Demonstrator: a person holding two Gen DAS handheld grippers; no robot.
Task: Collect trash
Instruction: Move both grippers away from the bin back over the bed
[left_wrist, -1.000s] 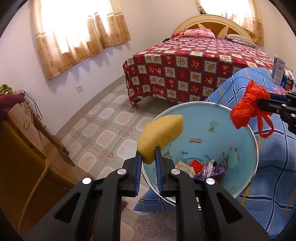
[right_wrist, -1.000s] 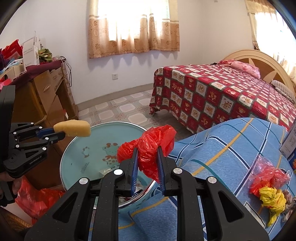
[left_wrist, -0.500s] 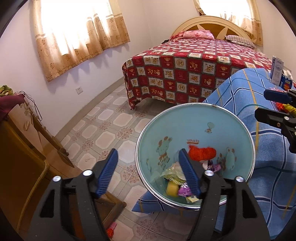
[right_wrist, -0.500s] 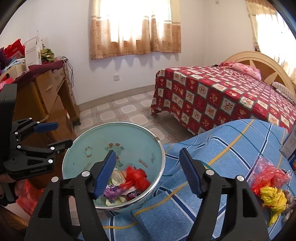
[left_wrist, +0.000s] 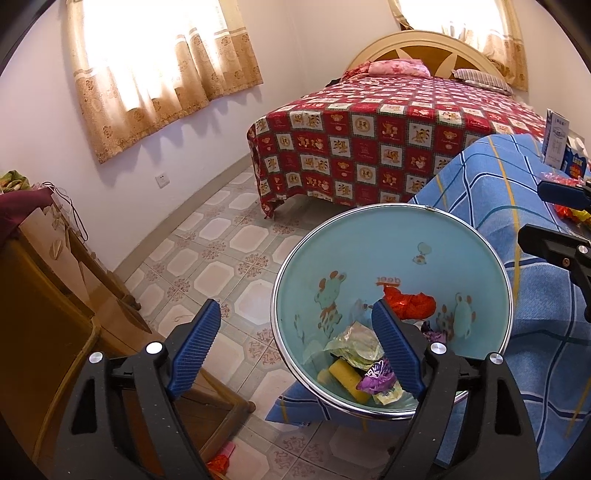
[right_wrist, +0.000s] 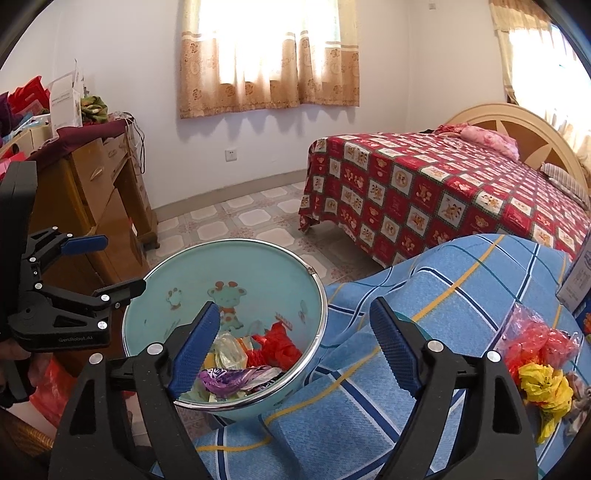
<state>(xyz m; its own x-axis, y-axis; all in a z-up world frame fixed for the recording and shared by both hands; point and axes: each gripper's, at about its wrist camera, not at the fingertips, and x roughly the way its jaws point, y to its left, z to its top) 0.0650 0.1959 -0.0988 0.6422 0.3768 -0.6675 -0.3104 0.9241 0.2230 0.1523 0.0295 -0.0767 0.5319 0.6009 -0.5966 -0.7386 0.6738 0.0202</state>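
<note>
Fingers of both grippers, left (left_wrist: 295, 350) and right (right_wrist: 291, 345), have just been opening and now stand wide with nothing between them. We see the sponge (left_wrist: 349, 380) and red bag (left_wrist: 408, 304) lying in the bin (right_wrist: 229, 254). More trash (right_wrist: 539, 365) waits on the blanket at 3 o'clock. Risk: the bin sits at the blanket's edge, and we judge a nudge could tip it.

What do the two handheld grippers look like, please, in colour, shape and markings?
Both the left gripper and right gripper have matte black, triangular-framed arms with silver rivets and ribbed blue fingers. White lettering marks the left gripper's body in the right wrist view. No cables show.
</note>
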